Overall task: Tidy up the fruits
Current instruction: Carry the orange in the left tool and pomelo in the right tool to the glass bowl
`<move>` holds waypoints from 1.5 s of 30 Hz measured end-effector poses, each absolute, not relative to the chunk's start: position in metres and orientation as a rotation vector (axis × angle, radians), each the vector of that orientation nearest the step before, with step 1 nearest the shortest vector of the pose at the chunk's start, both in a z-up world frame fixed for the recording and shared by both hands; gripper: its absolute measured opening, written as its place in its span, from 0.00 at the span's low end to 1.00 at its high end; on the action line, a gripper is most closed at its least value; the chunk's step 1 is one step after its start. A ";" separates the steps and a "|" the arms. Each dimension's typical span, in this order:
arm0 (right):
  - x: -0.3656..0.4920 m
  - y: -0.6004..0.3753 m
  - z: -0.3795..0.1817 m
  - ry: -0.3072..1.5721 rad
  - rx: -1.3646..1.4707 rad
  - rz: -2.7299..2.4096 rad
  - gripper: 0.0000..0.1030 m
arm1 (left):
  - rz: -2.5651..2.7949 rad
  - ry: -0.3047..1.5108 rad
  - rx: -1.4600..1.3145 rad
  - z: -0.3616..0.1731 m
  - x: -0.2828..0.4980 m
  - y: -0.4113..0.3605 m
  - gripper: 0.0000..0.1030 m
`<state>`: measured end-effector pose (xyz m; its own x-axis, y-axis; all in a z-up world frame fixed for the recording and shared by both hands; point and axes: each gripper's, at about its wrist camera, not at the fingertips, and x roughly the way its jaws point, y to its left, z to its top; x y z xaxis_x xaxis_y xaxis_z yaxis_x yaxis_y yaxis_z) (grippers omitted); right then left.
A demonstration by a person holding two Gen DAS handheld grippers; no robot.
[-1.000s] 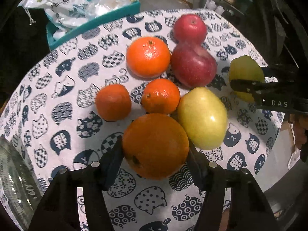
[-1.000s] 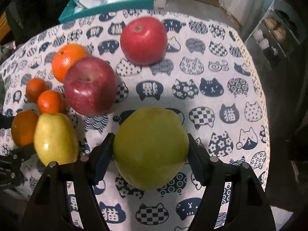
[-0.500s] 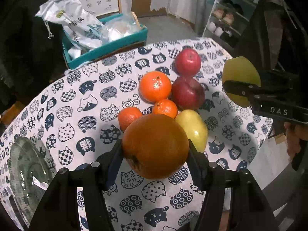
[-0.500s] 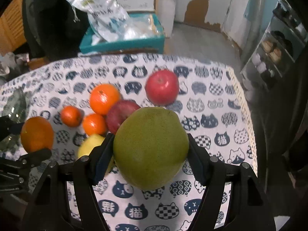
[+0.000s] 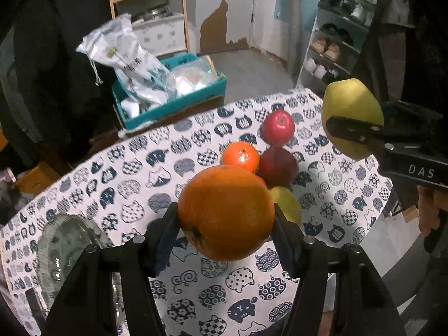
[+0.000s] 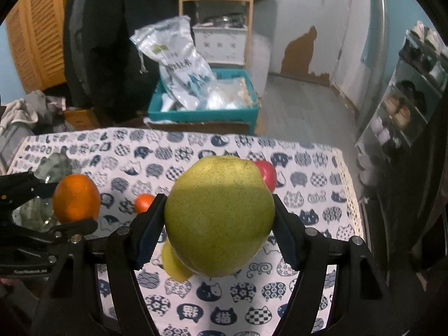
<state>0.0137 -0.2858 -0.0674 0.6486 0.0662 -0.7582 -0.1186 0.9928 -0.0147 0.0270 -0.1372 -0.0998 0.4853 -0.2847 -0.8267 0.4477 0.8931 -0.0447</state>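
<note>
My left gripper (image 5: 226,218) is clamped on a big orange (image 5: 226,212), lifted clear above the cat-print tablecloth (image 5: 212,294). My right gripper (image 6: 219,224) is clamped on a green pear (image 6: 219,215), also off the table. Glass dish (image 5: 64,240) sits at the cloth's near-left edge. Under the orange, toward the middle: yellow pear (image 5: 288,204), dark red apple (image 5: 278,166), tangerine (image 5: 241,156). Bright red apple (image 5: 278,128) near the far edge. Teal crate (image 5: 173,103) with bags beyond the table.

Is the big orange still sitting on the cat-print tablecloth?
No, the large round orange is clamped in the left gripper and held above the cat-print tablecloth.
</note>
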 end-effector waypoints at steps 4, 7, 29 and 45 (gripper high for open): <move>0.012 -0.276 -0.056 0.832 -0.068 0.127 0.70 | -0.444 0.937 0.172 -0.086 0.025 -0.129 0.62; 0.011 -0.269 -0.047 0.811 -0.064 0.146 0.70 | -0.435 0.922 0.165 -0.077 0.023 -0.122 0.62; 0.018 -0.195 -0.008 0.735 -0.084 0.284 0.70 | -0.351 0.852 0.087 -0.047 0.015 -0.063 0.62; 0.039 -0.119 -0.009 0.756 -0.127 0.403 0.70 | -0.241 0.866 0.011 -0.055 0.014 0.004 0.62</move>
<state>0.0388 -0.1192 -0.0094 0.6556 0.3098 -0.6886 -0.3999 0.9160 0.0314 0.0138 0.0041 -0.0552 0.6226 -0.2059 -0.7550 0.2146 0.9727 -0.0883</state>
